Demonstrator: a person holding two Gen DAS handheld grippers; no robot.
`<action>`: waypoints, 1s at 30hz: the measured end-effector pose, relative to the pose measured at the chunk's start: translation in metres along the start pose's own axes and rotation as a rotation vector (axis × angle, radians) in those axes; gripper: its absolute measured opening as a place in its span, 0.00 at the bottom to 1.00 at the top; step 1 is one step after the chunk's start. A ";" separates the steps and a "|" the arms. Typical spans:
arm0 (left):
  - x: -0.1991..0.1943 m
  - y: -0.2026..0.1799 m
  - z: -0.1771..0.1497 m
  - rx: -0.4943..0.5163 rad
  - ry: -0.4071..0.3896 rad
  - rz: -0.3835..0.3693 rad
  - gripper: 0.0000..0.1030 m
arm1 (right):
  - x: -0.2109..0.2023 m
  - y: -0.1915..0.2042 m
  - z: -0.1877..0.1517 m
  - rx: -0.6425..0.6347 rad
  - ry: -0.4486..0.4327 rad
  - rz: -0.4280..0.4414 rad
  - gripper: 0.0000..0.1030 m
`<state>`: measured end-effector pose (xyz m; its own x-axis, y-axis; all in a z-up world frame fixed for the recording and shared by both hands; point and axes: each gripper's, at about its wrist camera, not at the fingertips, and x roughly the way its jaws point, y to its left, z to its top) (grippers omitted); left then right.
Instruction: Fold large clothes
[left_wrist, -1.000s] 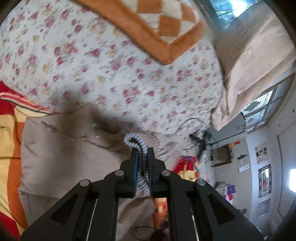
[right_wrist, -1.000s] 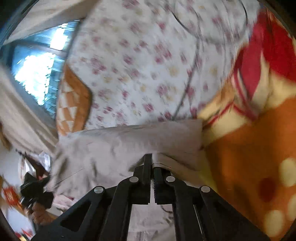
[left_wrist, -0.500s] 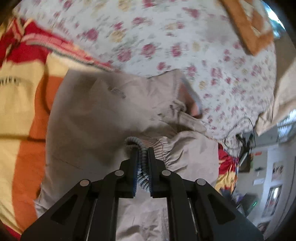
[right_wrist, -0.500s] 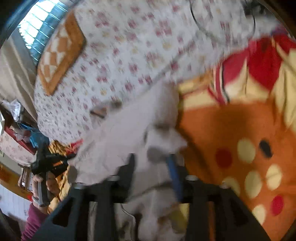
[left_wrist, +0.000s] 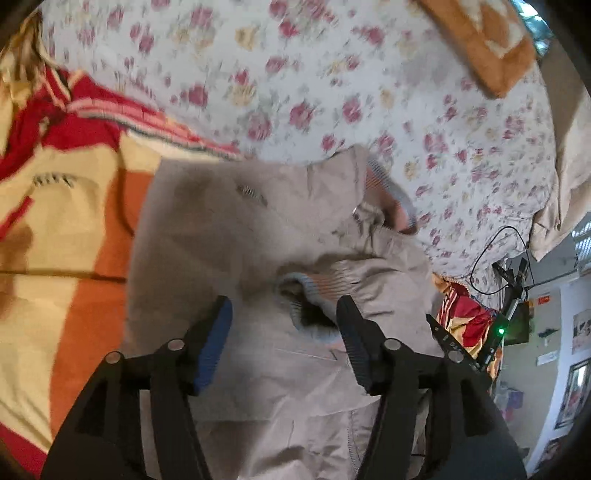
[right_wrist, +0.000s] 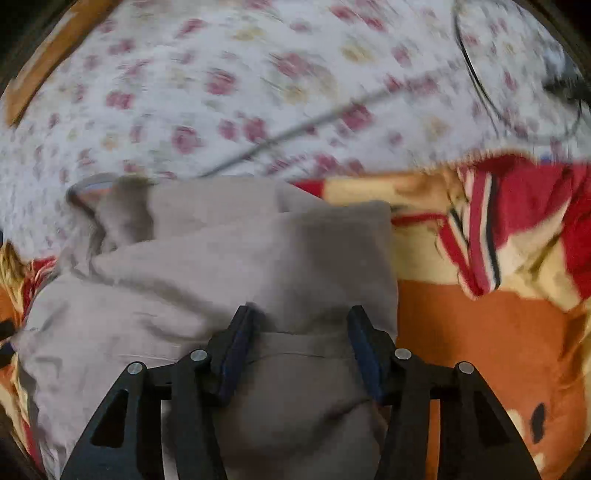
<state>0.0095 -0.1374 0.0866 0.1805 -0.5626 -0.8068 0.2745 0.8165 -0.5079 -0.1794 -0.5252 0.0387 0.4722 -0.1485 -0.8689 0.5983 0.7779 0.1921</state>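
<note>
The big tan jacket (left_wrist: 236, 236) lies spread out on the bed, partly on the orange and yellow blanket (left_wrist: 55, 258) and partly on the white sheet with pink flowers (left_wrist: 332, 74).

The left claw (left_wrist: 282, 325) points down at the jacket. Its two fingers stand wide apart, and they have just been opening. The ribbed blue and grey cuff (left_wrist: 306, 295) of a sleeve lies between the fingers, a bit nearer the right one. The pads do not press on it, so the cuff is let go.

The right claw (right_wrist: 299, 332) also points down at the jacket (right_wrist: 221, 266). Its fingers are apart too, after closing in just a little. A soft fold of tan cloth sits between them, but they do not pinch it. The picture is blurry, so I cannot tell if the pads brush the cloth. The jacket's right edge lies just beside the right finger, and the blanket (right_wrist: 480, 332) shows past it.

One second ago both claws were shut tight. The left one pinched the cuff and held it up above the bed. The right one pinched an edge of the jacket. Now the cuff and the edge lie loose on the jacket, and the jacket looks flatter and closer to both claws.
</note>
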 end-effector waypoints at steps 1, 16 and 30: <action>-0.005 -0.005 -0.001 0.021 -0.018 -0.003 0.59 | -0.011 -0.001 -0.001 0.008 -0.011 0.018 0.53; 0.081 -0.029 -0.023 0.151 0.042 0.172 0.69 | -0.030 0.023 -0.044 -0.184 0.001 0.007 0.53; 0.027 -0.025 -0.045 0.138 -0.020 0.160 0.72 | -0.038 0.023 -0.077 -0.268 0.064 -0.050 0.56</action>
<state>-0.0348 -0.1670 0.0640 0.2505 -0.4307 -0.8670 0.3672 0.8709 -0.3265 -0.2336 -0.4540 0.0411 0.3998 -0.1582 -0.9029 0.4228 0.9058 0.0284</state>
